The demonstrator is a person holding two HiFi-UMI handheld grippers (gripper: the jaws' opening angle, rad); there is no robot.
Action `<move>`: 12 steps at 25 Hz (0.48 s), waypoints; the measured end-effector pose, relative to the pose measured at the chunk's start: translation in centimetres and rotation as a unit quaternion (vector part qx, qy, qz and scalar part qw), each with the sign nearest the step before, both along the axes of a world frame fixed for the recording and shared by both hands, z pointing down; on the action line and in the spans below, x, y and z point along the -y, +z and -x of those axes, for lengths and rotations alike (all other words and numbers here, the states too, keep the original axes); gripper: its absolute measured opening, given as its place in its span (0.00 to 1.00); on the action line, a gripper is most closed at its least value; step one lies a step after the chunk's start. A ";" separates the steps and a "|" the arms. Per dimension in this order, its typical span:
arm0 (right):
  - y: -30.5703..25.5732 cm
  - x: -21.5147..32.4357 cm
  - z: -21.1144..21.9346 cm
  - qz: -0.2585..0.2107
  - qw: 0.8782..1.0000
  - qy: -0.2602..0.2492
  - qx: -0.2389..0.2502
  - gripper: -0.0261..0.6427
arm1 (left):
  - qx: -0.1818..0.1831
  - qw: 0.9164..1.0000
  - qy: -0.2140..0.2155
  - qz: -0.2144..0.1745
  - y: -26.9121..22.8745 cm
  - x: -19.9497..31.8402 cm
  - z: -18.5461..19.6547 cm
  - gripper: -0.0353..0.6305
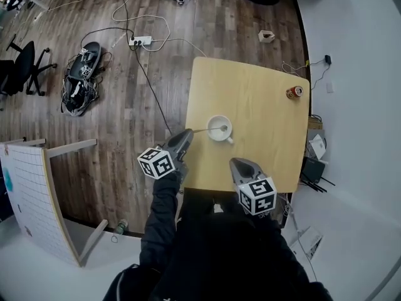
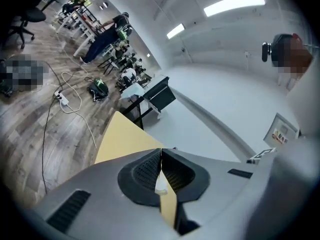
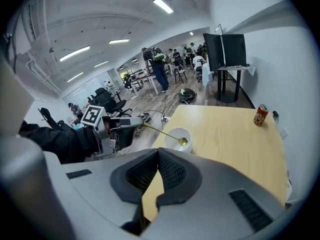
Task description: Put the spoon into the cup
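Note:
A white cup (image 1: 219,129) stands near the middle of the yellow table (image 1: 250,86). My left gripper (image 1: 187,135) is off the table's left edge, shut on the handle end of a thin golden spoon (image 1: 207,130). The spoon reaches right, and its bowl is over the cup's mouth. In the right gripper view the spoon (image 3: 160,131) slants down from the left gripper (image 3: 131,126) into the cup (image 3: 181,140). In the left gripper view a pale sliver shows between the closed fingertips of the left gripper (image 2: 161,156). My right gripper (image 1: 235,163) (image 3: 158,151) hovers by the near edge, shut and empty.
A red drink can (image 1: 294,92) (image 3: 260,115) stands at the table's far right corner. On the wooden floor to the left lie a power strip with cables (image 1: 140,41), a dark bag (image 1: 81,74), an office chair (image 1: 22,68) and a leaning white panel (image 1: 37,193).

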State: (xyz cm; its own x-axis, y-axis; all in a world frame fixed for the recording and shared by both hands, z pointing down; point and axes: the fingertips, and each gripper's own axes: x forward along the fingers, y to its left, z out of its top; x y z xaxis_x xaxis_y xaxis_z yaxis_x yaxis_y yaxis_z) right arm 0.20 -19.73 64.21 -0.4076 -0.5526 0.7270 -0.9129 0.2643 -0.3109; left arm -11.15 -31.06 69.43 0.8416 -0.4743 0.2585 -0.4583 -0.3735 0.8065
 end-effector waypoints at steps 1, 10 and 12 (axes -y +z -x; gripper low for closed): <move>0.1 -0.3 -0.2 0.001 1.000 0.003 -0.001 0.07 | 0.019 1.000 0.010 0.001 0.4 0.0 -0.7 0.11; 0.3 -1.8 -1.1 0.000 1.000 0.011 0.005 0.07 | 0.108 0.994 0.027 0.012 3.0 -0.7 -3.7 0.11; 0.2 -2.0 -1.2 -0.003 1.000 0.006 0.008 0.07 | 0.109 0.994 0.015 0.021 3.4 -0.7 -3.9 0.11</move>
State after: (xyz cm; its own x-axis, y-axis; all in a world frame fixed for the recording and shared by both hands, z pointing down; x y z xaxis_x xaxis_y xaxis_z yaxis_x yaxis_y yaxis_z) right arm 1.36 -17.74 64.37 -0.4123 -0.5615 0.7174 -0.9110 0.2551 -0.3240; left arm -7.30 -30.36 72.78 0.7773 -0.4340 0.4554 -0.6126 -0.3576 0.7049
